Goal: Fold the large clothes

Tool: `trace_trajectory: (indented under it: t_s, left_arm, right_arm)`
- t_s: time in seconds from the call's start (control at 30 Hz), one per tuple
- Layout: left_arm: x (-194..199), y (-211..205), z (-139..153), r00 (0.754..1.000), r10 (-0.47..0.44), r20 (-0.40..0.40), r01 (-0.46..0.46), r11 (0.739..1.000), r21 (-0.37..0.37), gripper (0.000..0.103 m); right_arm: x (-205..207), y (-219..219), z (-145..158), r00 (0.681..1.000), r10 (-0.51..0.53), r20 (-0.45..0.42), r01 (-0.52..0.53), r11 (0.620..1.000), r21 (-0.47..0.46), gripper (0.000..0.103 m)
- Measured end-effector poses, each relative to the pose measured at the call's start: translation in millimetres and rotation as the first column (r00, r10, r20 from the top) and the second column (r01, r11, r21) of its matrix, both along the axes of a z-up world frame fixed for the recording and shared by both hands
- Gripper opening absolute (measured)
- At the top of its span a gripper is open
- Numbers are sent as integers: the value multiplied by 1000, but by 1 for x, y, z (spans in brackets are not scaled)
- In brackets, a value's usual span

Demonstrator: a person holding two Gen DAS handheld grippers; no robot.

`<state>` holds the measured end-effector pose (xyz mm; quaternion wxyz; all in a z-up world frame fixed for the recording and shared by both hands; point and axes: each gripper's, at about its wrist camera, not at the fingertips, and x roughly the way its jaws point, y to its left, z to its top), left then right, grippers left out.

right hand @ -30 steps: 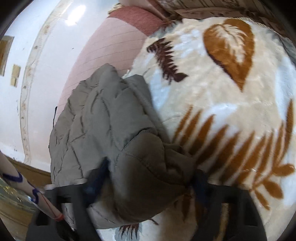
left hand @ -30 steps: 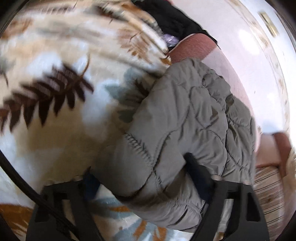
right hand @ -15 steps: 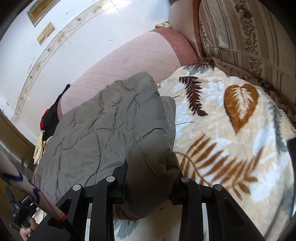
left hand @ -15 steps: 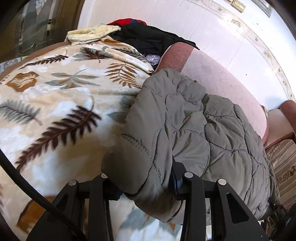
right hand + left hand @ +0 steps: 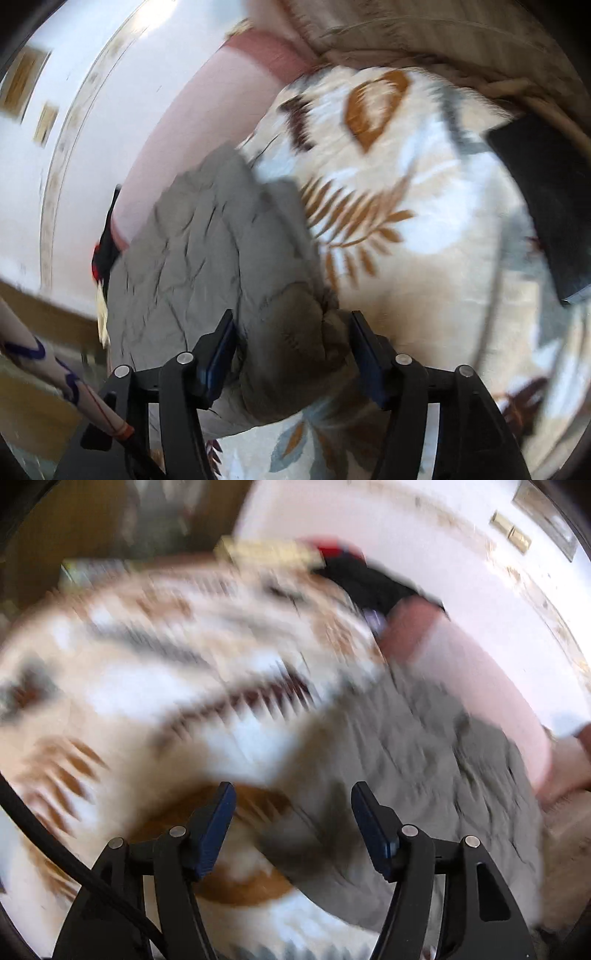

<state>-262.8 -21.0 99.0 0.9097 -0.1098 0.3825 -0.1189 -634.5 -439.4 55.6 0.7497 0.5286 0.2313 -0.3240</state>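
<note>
A: Where is the garment, and what are the grippers doing?

B: The grey quilted puffer jacket lies bunched on the cream plush blanket with brown leaf prints, against its edge nearest the pink padded backrest. The left gripper is opening with nothing pinched; the jacket's corner sits beyond its right finger. The right gripper is also opening, a dark fold of jacket loose between its jaws, the pads not pressing it.

A: How should this release go well?

B: Probably by letting both jaws clear the cloth fully before drawing away, so the fold stays flat. The left view is badly blurred, so the fold's neatness is uncertain.
</note>
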Motion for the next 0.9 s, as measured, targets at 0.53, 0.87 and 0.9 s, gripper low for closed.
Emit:
trace_trajectory:
  t_s: [0.53, 0.87, 0.9]
  left_arm:
    - [-66, -182, -28, 858, -509, 64, 468, 827, 310, 68]
    - [-71, -186, -37, 864, -489, 116, 426, 835, 348, 72]
    - [-73, -182, -34, 864, -487, 124, 422, 837, 349, 72]
  right_arm:
    - [176, 100, 35, 881, 332, -337, -469, 706, -530, 66]
    - [184, 95, 6, 852, 324, -412, -511, 688, -515, 74]
    - [180, 97, 11, 862, 312, -400, -496, 689, -529, 74]
